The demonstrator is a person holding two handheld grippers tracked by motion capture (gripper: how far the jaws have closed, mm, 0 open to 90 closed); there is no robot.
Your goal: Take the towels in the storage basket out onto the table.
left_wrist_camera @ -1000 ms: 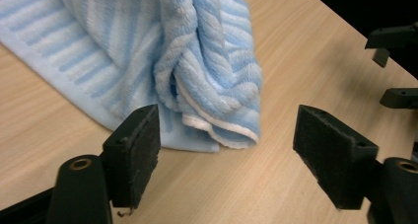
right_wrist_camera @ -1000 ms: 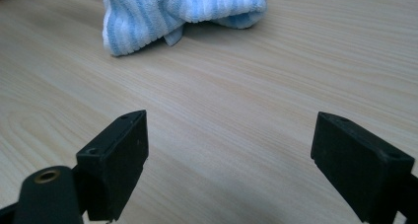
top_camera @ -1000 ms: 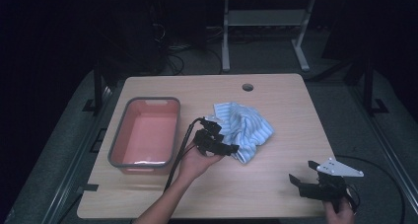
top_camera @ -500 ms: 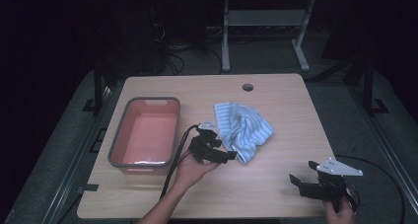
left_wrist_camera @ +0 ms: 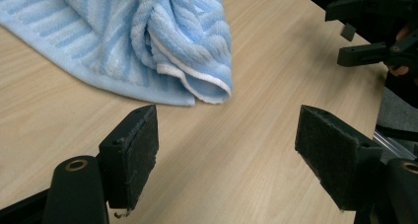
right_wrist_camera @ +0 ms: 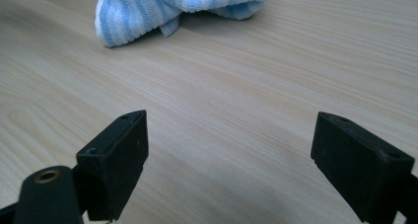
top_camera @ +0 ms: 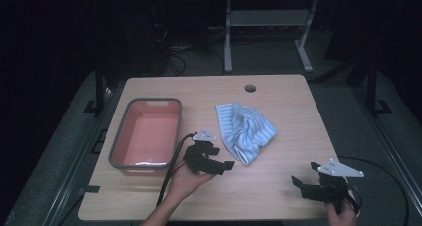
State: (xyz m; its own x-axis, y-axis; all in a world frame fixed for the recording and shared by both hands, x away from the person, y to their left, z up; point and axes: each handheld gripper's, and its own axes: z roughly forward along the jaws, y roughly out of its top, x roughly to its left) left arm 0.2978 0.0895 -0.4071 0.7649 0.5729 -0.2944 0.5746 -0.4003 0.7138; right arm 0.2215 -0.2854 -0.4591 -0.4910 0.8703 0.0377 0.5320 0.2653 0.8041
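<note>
Left hand-held gripper [left_wrist_camera: 226, 150], jaws wide apart and empty, just short of a crumpled blue striped towel [left_wrist_camera: 148, 41] on the wooden surface [left_wrist_camera: 256, 130].

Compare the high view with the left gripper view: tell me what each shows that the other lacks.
High view alone: the pink tub with its grey rim, left of the towel, and the table's cable hole. Left gripper view alone: the towel's white-edged fold up close, just beyond the open left claw. Both: the crumpled blue striped towel, the wooden table and the right claw.

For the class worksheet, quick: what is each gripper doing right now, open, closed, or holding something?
Left gripper: open, holding nothing, just short of the blue towel.
Right gripper: open, holding nothing, over bare table.
</note>
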